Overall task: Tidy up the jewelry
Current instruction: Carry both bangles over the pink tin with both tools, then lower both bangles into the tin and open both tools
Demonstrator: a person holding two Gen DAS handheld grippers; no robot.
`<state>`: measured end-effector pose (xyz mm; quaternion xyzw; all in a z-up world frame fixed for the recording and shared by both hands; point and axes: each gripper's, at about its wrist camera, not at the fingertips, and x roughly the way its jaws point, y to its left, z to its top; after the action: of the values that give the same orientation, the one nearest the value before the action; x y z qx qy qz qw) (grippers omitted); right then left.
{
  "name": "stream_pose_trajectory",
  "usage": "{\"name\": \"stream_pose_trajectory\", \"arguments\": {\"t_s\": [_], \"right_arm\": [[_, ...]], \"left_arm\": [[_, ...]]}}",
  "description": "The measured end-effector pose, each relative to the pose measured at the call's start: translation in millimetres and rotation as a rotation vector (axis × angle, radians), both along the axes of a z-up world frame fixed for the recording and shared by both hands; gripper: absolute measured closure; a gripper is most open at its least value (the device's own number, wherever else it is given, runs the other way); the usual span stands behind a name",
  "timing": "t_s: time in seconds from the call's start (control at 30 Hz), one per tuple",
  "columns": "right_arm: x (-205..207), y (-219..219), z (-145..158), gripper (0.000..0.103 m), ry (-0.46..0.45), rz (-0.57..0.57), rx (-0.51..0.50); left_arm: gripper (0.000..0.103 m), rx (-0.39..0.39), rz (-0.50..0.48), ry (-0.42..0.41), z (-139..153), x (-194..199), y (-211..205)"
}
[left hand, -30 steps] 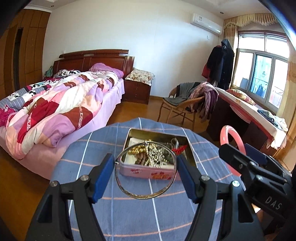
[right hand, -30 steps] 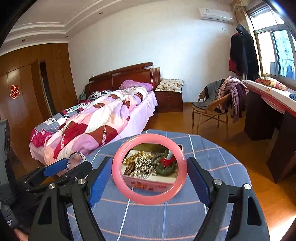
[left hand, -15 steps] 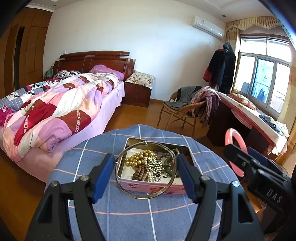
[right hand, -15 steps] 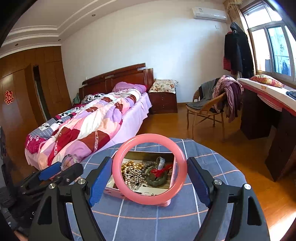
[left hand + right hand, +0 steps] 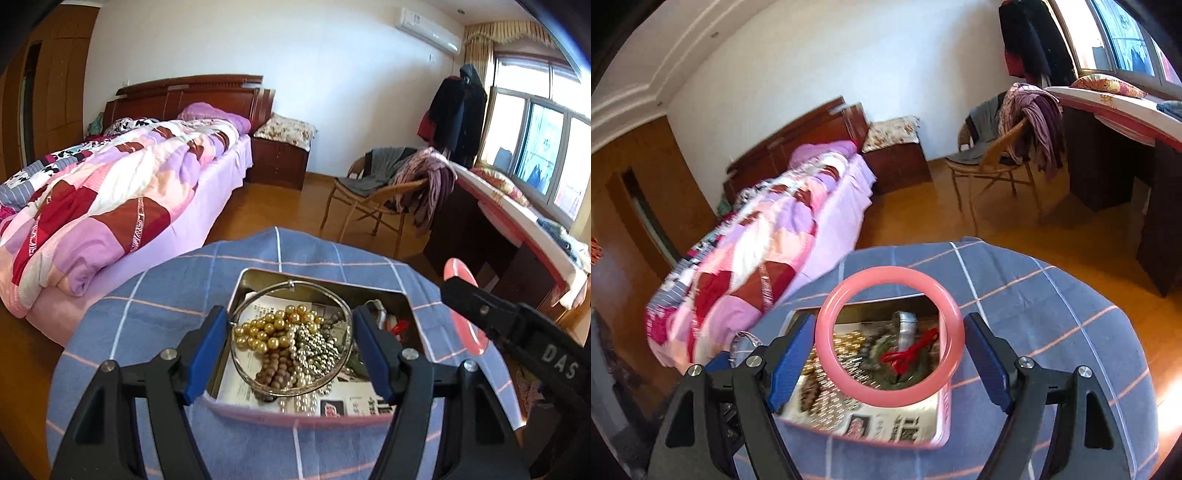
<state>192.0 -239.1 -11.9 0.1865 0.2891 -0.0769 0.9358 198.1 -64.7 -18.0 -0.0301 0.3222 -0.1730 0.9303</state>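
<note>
The tablecloth (image 5: 155, 314) is blue-grey, crossed by a grid of white and pale pink lines, and the tin (image 5: 943, 424) on it has pink outer walls and a dull gold inside. In the tin lie gold beads (image 5: 264, 332), silver beads (image 5: 314, 347) and brown beads (image 5: 275, 369), with a red cord (image 5: 908, 352). The bangle (image 5: 888, 338) is salmon pink, the hoop (image 5: 291, 338) silver, the finger pads (image 5: 207, 350) blue on black, and the quilt (image 5: 110, 206) patched in pink, lilac, white and dark red.

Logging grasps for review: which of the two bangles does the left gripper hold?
The thin silver bangle, clamped in the left gripper; the thick pink bangle is in the right gripper.
</note>
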Motion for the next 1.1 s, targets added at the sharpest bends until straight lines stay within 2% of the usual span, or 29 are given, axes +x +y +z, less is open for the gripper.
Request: {"name": "stream_pose_trajectory", "arguments": {"t_s": [0.17,0.47,0.63,0.7,0.97,1.1], "right_arm": [[32.0,1.7,-18.6,0.022,0.066,0.002,-0.083],[68.7,-0.2,-52.4,0.022,0.167,0.008,-0.129],[74.7,11.2,-54.7,0.021,0.166,0.024,-0.222],[77.6,15.3,-55.7,0.021,0.163,0.037,-0.249],[81.2,20.1,-57.4,0.020,0.185,0.062,-0.251],[75.6,12.1,-57.8,0.019,0.202,0.077,-0.169]], "left_arm": [[0.033,0.047,0.002,0.028,-13.6,16.2,-13.3],[0.033,0.115,0.006,0.092,-40.4,35.3,-30.4],[0.032,0.148,0.018,0.115,-52.1,38.1,-36.1],[0.032,0.181,0.024,0.091,-52.7,35.5,-40.7],[0.031,0.223,0.026,0.079,-52.8,34.6,-45.5],[0.019,0.274,0.028,0.112,-54.6,34.0,-50.1]]}}
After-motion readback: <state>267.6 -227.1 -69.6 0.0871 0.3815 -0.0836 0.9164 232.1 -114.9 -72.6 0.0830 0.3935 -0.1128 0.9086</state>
